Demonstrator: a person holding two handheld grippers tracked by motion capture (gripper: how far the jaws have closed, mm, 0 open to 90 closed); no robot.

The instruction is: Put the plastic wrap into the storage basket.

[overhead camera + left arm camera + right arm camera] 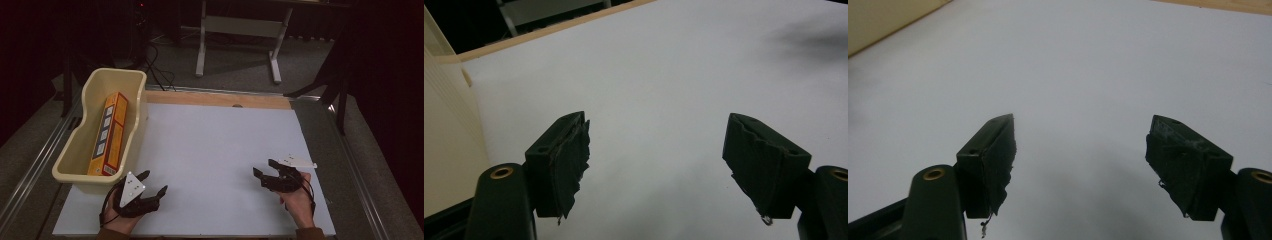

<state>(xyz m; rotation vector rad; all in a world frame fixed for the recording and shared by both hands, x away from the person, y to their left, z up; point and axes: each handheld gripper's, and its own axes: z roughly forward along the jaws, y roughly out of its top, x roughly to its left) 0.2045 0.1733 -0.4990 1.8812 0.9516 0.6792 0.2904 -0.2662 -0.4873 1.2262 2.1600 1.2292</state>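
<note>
Both tools spread and empty over the white board (215,150): left tool (151,184), right tool (264,168)

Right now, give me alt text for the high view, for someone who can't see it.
An orange box lies on its side inside a cream bin at the left edge of a white table. Near the front edge, the left gripper and right gripper are each held in a hand, jaws open and empty.

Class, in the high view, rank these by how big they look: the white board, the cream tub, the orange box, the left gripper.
1. White board
2. Cream tub
3. Orange box
4. Left gripper, though it sits nearer the camera than the box, so this last pair is unsure.
</note>
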